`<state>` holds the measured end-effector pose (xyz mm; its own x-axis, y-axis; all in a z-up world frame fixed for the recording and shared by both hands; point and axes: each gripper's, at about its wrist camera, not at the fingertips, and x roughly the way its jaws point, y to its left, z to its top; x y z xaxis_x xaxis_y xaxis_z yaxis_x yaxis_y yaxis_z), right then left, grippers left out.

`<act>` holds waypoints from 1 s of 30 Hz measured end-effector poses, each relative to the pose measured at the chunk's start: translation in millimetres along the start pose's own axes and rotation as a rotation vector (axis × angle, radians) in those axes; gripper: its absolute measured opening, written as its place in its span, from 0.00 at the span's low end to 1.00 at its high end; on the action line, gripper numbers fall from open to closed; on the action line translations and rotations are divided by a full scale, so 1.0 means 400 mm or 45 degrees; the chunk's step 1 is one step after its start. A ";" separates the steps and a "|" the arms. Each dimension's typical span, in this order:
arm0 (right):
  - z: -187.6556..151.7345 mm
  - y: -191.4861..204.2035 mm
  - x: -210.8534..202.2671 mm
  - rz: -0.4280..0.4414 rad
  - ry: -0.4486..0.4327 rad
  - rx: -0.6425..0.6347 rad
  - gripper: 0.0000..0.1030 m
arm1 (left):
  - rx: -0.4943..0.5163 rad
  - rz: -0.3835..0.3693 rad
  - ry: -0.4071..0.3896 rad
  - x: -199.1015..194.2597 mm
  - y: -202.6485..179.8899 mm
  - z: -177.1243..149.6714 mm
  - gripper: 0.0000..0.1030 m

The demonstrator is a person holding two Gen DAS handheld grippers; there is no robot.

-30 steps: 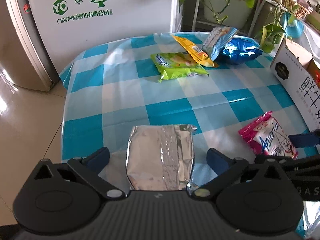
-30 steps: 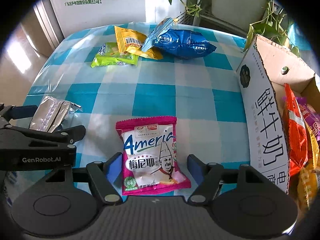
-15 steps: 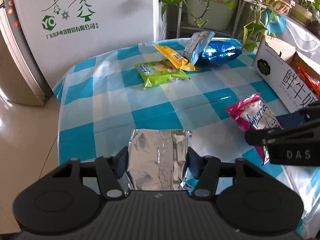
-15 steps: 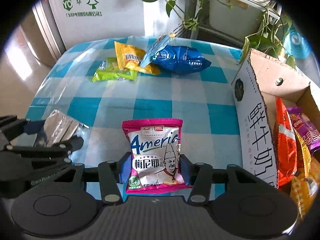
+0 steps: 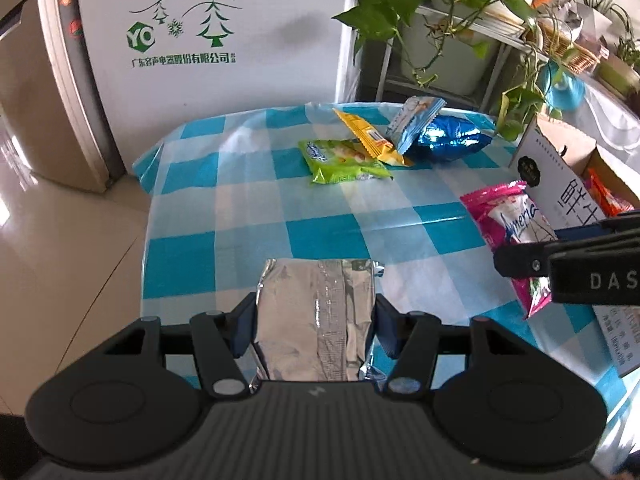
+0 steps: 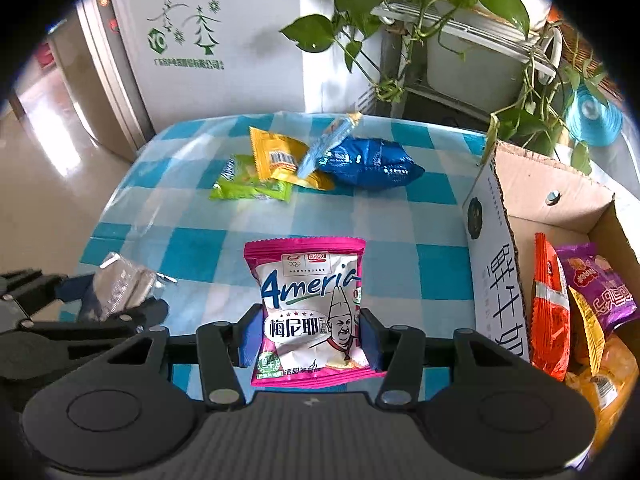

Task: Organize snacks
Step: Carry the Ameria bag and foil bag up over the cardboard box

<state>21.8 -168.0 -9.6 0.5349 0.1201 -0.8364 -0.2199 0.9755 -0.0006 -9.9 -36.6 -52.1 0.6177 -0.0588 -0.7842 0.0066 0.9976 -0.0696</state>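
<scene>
left gripper [image 5: 315, 326]: clamped on crinkly silver foil packet [image 5: 316, 320], left of open cardboard box [image 6: 560, 216] | right gripper [image 6: 308, 338]: pinching pink-and-white snack bag [image 6: 308, 304] beside box | both probably light, squashy, slippery; grip mid-sides gently

The pink snack bag [image 6: 308, 308] says "Ameria" in big blue letters. Under that, a dark oval on it holds the white signs "梅尼耶". Small green and red marks sit at its top and bottom, too small to read.

The white box [image 5: 224, 36] behind the table has a green "YO" badge beside drawn trees, with the green line "广东容声电器股份有限公司" below.

The side of the cardboard box [image 6: 500, 280] shows the big dark signs "鲜牛奶".

The right gripper [image 5: 560, 252] has "DAS" in pale letters on its black body.

The purple bag [image 6: 600, 284] in the box has yellow signs that are too twisted to read.
</scene>
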 end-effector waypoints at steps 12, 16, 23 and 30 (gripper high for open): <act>0.021 -0.047 -0.069 -0.001 -0.105 0.040 0.55 | -0.065 0.020 -0.066 -0.061 -0.026 0.031 0.57; 0.035 -0.071 -0.117 0.007 -0.180 0.046 0.55 | -0.051 0.004 -0.096 -0.081 -0.055 0.049 0.57; 0.050 -0.137 -0.183 0.002 -0.273 0.099 0.55 | -0.025 -0.049 -0.131 -0.104 -0.128 0.080 0.57; 0.052 -0.208 -0.225 -0.016 -0.330 0.147 0.55 | 0.000 -0.131 -0.154 -0.114 -0.214 0.109 0.57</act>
<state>9.1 -256.1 77.3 0.7311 0.1362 -0.6685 -0.1253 0.9900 0.0647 -4.2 -117.6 16.5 0.7041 -0.1557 -0.6929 0.0746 0.9865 -0.1458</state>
